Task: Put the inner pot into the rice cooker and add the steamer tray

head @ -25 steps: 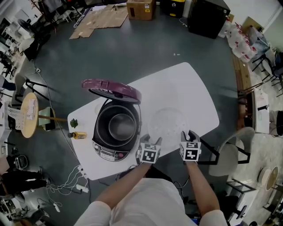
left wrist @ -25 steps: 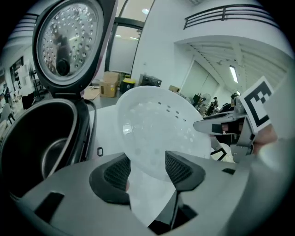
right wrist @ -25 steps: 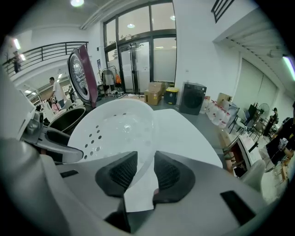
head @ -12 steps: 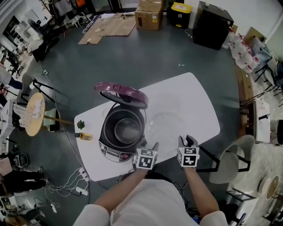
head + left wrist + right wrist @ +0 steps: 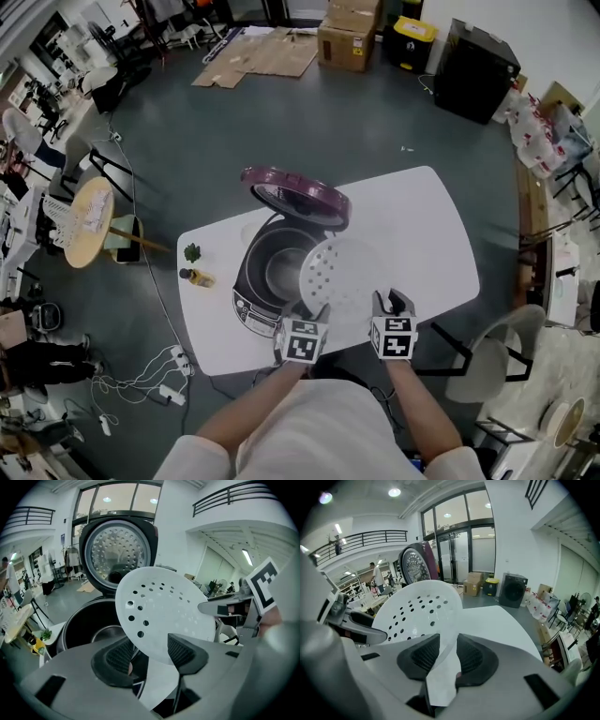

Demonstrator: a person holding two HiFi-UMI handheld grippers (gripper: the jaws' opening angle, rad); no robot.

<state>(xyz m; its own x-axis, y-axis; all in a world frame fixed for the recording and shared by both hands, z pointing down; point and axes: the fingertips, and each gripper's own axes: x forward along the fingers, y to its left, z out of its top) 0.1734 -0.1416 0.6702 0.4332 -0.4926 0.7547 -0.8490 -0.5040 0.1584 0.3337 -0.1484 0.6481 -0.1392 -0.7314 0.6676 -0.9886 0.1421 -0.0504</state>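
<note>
White table [image 5: 431,234]: it carries everything.

Rice cooker [image 5: 249,312]: stands on the table's left half, control panel toward the near edge. Its purple lid [image 5: 295,192] is swung up and open on the far side.

Inner pot [image 5: 281,270]: already seated in the cooker, its mouth open and facing up. Judged: first half of the task done.

Steamer tray [image 5: 339,274]: white perforated disc held off the table, above the middle of the near edge. In the head view its left rim overlaps the cooker's right rim. You are on the second step, carrying the tray to the pot.

Next move, as I judge it: shift the tray left until it is centred over the pot mouth, level it, and lower both sides together so the rim seats evenly.

Orientation: the tray is round, so it has no real long axis. It is tilted, with the near rim low in your jaws and the far rim raised toward the lid. The hollow side looks to face up and back at you.

Left gripper [image 5: 320,313]: pinches the tray's near-left rim, jaws part-way closed with the rim between the pads.

Right gripper [image 5: 388,304]: clamped on the near-right rim, the pads close together on the thin edge.

Small yellow bottle [image 5: 197,277] and a small green thing [image 5: 192,252]: by the table's left edge, well clear of the tray's path.
</note>
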